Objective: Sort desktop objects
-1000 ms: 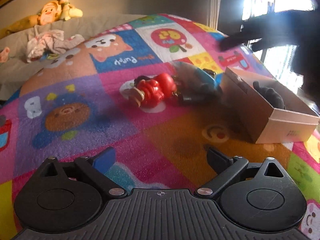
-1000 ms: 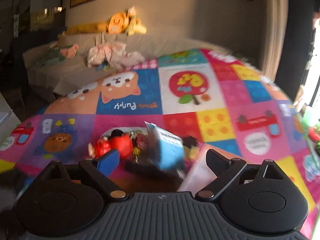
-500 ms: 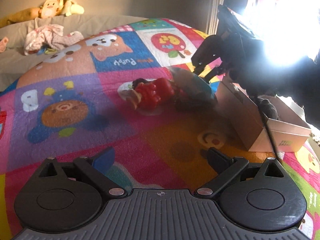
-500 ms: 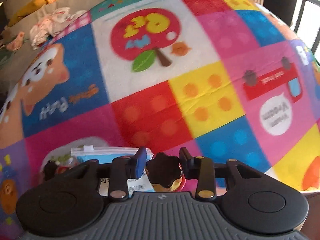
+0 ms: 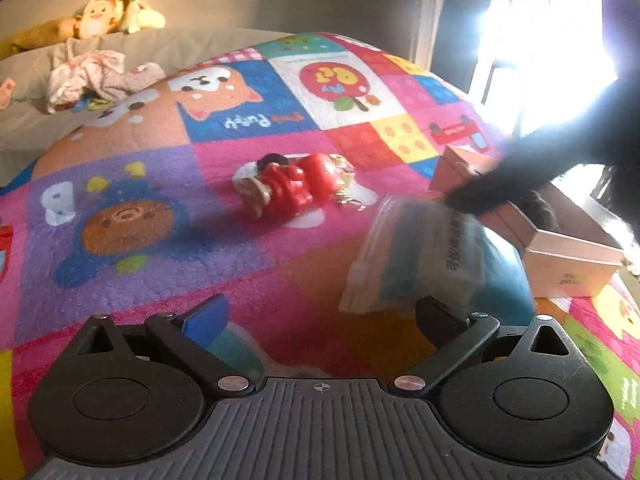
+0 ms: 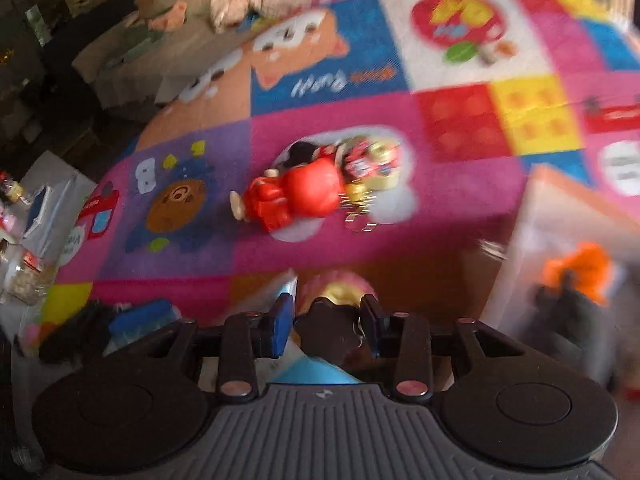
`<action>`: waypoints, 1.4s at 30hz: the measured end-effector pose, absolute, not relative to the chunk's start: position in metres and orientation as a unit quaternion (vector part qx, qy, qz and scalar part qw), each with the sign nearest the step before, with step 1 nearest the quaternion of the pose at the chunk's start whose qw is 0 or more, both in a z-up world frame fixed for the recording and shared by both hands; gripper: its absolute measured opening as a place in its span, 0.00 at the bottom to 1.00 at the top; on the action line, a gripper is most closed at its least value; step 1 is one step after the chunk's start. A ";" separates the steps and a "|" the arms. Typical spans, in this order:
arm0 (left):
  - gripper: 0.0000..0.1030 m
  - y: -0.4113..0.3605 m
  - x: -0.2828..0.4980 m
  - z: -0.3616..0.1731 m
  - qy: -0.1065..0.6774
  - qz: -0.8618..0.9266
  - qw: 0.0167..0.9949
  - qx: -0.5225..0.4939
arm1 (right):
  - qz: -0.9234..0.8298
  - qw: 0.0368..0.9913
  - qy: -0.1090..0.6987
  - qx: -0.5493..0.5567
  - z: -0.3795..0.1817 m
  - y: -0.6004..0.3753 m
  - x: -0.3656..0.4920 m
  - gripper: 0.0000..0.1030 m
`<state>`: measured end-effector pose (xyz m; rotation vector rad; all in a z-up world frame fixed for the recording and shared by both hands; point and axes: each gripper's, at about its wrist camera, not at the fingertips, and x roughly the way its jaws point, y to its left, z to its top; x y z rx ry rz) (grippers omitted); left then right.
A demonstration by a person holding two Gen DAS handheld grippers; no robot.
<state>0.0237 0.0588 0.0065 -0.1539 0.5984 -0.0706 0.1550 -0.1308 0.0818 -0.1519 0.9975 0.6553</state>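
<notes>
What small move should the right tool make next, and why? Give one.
Probably carry its load sideways over the open cardboard box, then lower it. The right tool has just been closing its jaws and now pinches a dark scalloped piece. A blue-and-clear bag shows blurred right beside the box, which already holds items.

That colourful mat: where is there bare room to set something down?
The purple bear patch, left of the red toy, is bare, as is the near strip before the open left tool. The right is crowded: plastic bag, cardboard box, dark sleeve.
</notes>
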 end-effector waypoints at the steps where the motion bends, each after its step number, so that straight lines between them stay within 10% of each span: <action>1: 0.99 0.059 0.024 0.007 0.295 -0.034 0.952 -0.077 | 0.311 0.829 0.461 -0.059 0.088 -0.143 0.145 0.38; 11: 0.99 0.096 0.019 0.023 0.303 0.089 0.946 -0.075 | 0.307 0.882 0.342 -0.101 0.097 -0.200 0.061 0.71; 31: 0.98 0.013 -0.002 0.057 0.267 -0.112 0.957 0.014 | 0.303 0.896 0.325 -0.008 0.056 -0.227 0.019 0.70; 34: 0.54 -0.020 0.007 0.043 0.305 -0.195 0.932 0.028 | 0.228 0.920 0.317 0.013 0.050 -0.266 0.012 0.70; 42: 0.58 -0.039 0.036 0.016 0.329 -0.163 0.924 0.102 | 0.146 0.937 0.307 0.079 0.026 -0.317 0.007 0.75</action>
